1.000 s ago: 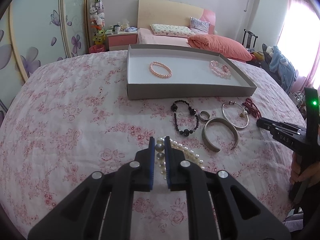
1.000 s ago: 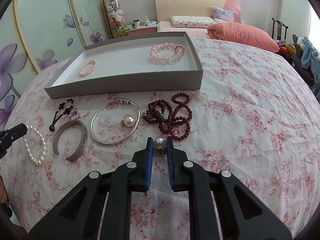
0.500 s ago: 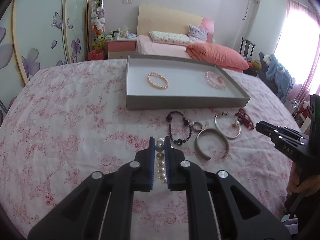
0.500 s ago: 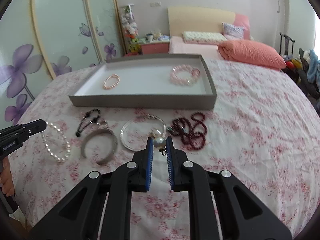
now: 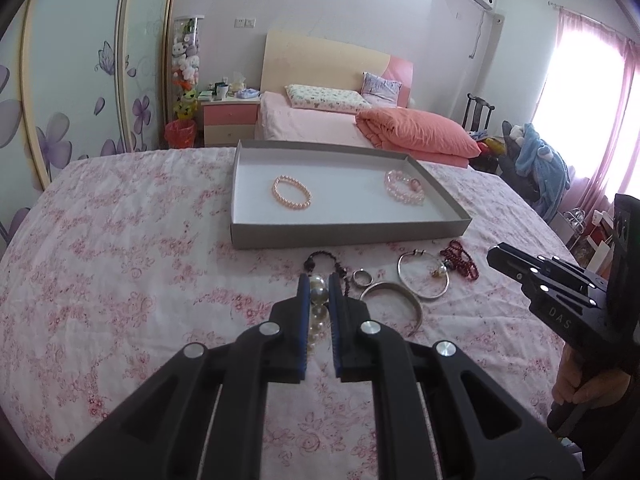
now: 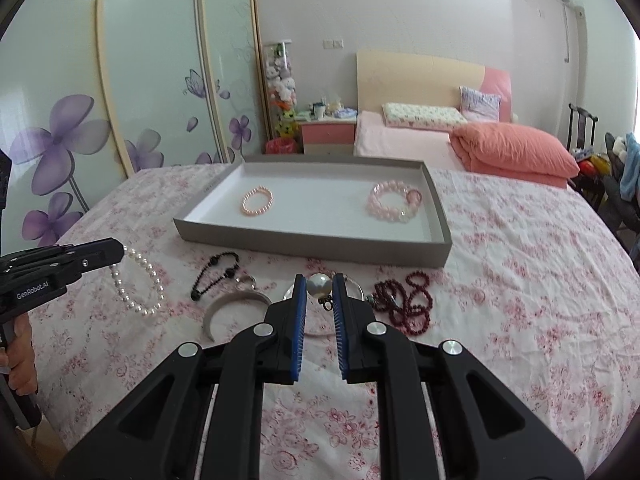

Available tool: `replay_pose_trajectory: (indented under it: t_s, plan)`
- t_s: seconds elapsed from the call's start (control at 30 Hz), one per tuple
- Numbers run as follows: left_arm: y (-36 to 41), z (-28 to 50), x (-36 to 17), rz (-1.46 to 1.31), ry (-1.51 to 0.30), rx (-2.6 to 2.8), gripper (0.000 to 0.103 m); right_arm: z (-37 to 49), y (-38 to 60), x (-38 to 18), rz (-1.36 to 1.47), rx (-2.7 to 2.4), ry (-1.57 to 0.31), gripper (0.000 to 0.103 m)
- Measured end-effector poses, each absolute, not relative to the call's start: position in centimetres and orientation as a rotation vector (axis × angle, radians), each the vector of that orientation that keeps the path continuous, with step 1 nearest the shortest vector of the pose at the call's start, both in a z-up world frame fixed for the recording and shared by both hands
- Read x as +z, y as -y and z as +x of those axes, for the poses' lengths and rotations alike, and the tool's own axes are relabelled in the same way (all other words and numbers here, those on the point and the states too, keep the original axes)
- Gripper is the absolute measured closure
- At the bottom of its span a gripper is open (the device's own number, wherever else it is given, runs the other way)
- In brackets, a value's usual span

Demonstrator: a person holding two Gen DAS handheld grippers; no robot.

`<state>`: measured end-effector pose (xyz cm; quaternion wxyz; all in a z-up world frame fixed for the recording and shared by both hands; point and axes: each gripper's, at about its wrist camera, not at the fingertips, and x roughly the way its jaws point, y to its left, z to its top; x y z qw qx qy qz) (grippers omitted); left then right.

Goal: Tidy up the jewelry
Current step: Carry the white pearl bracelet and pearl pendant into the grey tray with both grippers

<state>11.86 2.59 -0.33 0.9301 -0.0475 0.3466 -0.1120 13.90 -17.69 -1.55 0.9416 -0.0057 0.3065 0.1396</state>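
Both pieces lifted clear of the floral bedspread (image 6: 520,272) over the last second; a second ago each still lay partly on it. Left gripper (image 5: 319,284) fingers pinching the white pearl bracelet (image 6: 138,284), strand hanging free below the tips in the right wrist view. Right gripper (image 6: 319,286) fingers clamped on the pearl charm (image 6: 319,284) of the thin silver bangle (image 5: 424,282), hoop raised with it, mostly hidden behind the fingers in its own view. Reading: pick-up done for two items at once; carry to the tray looks like the next step.

Grey tray (image 6: 312,242) at the far side of the spread, open-topped. Contents: peach bead bracelet (image 6: 257,201) toward its left, pale pink chunky bracelet (image 6: 394,200) toward its right, well apart, middle bare.

Not yet collected, lying in front of the tray: black bead bracelet (image 6: 216,274), small ring (image 5: 362,277), open silver cuff (image 5: 396,300), dark red bead strand (image 6: 404,304).
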Motion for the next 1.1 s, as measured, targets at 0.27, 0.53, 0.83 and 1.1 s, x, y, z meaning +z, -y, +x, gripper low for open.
replay_pose_trajectory:
  t_s: [0.27,0.53,0.83,1.1]
  plan:
    - [-2.1,12.0,0.7,-0.114,-0.674,-0.229,0.093,13.4,17.2,-0.3,-0.012,0.293,-0.548,0.089]
    - [-1.0,12.5,1.4,-0.117,-0.633,-0.240,0.093,13.5,17.2,0.4,0.002,0.289,-0.500,0.089]
    - [-0.2,13.0,2.1,-0.124,-0.596,-0.244,0.093,13.7,17.3,1.0,0.012,0.269,-0.452,0.089]
    - [0.1,13.6,2.5,-0.129,-0.573,-0.243,0.093,14.3,17.5,1.4,0.021,0.253,-0.423,0.089]
